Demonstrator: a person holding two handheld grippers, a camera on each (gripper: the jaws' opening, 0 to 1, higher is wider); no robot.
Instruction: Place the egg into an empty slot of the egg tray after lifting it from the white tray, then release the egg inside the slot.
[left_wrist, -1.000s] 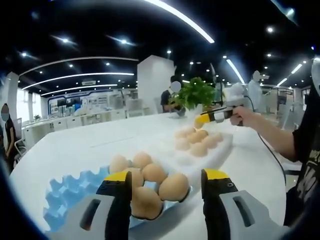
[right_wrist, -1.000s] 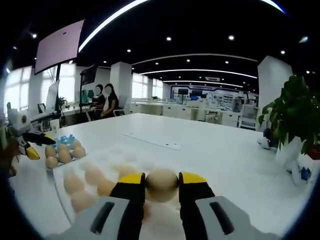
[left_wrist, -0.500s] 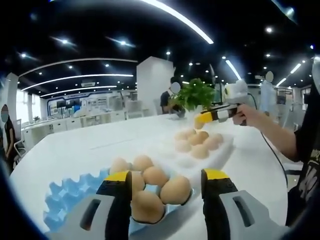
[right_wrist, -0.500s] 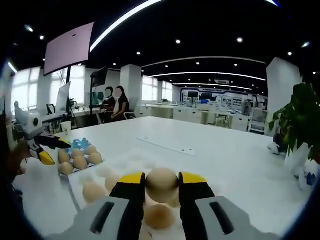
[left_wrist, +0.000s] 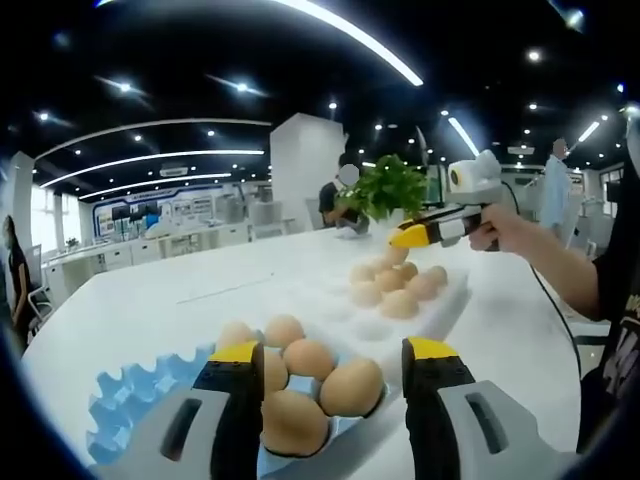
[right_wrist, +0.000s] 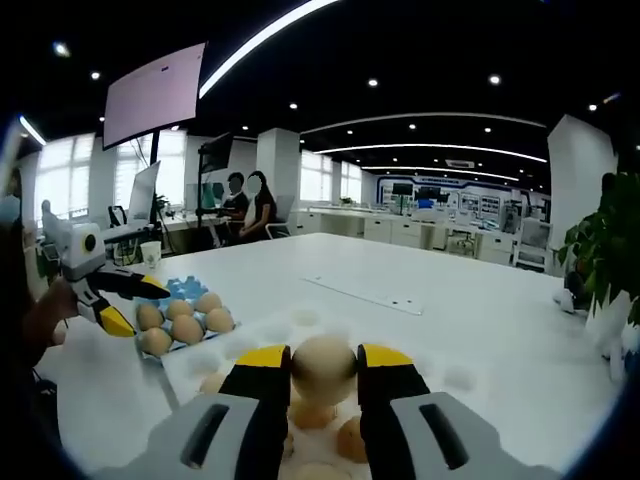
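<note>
Egg (right_wrist: 323, 368), pale brown, sits clamped between the yellow-tipped jaws of the right gripper (right_wrist: 323, 372), raised above the white tray (right_wrist: 440, 372), where a few more eggs lie just below it. An egg of this kind is judged light, rigid and smooth but brittle, so it is best held across its widest part with gentle pressure, as it is here; too firm a squeeze would likely crack the shell. Left gripper (left_wrist: 325, 358) hangs with its jaws spread wide and nothing between them, just above the blue egg tray (left_wrist: 130, 400), whose near corner carries several eggs while the slots to the left stand empty. In the left gripper view the right gripper appears beyond, above the white tray, held in a hand (left_wrist: 500, 226). Both trays rest on a broad white table (right_wrist: 420, 275) in a large open office with ceiling strip lights, a potted plant (left_wrist: 386, 189) and seated people in the distance.
</note>
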